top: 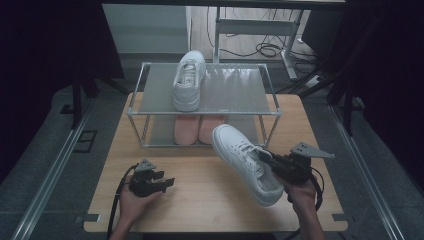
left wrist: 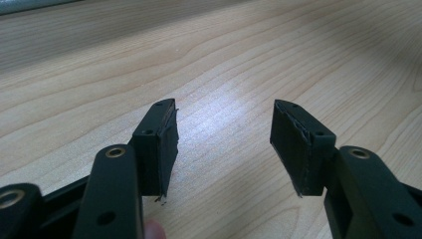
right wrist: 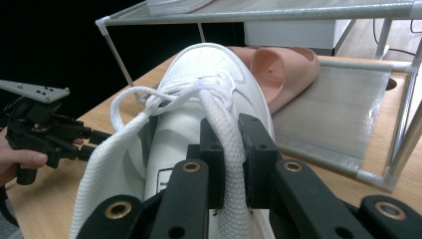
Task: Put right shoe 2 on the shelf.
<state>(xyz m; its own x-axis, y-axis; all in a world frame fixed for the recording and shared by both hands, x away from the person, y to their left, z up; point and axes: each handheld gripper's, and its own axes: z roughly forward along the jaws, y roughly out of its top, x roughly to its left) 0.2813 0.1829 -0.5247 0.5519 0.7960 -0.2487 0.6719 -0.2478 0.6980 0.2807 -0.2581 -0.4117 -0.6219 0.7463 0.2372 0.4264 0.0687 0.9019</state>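
Apparently right claw (right wrist: 226,164) clamped white sneaker (top: 245,161) by collar, toe toward shoe rack (top: 270,111), for shelving; left claw (left wrist: 224,149) gaped empty near tabletop's (top: 200,200) front edge.

Left gripper (top: 167,183), lower left of the high view, held low in the left hand (top: 134,200), jaws parted with nothing between; right gripper (top: 264,157), lower right, in the right hand (top: 301,192), jaws clamped together, pointing upper left

A white sneaker (top: 246,162) in the black right gripper (top: 272,161) – a second white sneaker (top: 189,80) on the grey rack (top: 235,90), salmon-pink slippers (top: 197,128) beneath – above a pale wood-grain table (top: 200,190) beside the black left gripper (top: 167,184).
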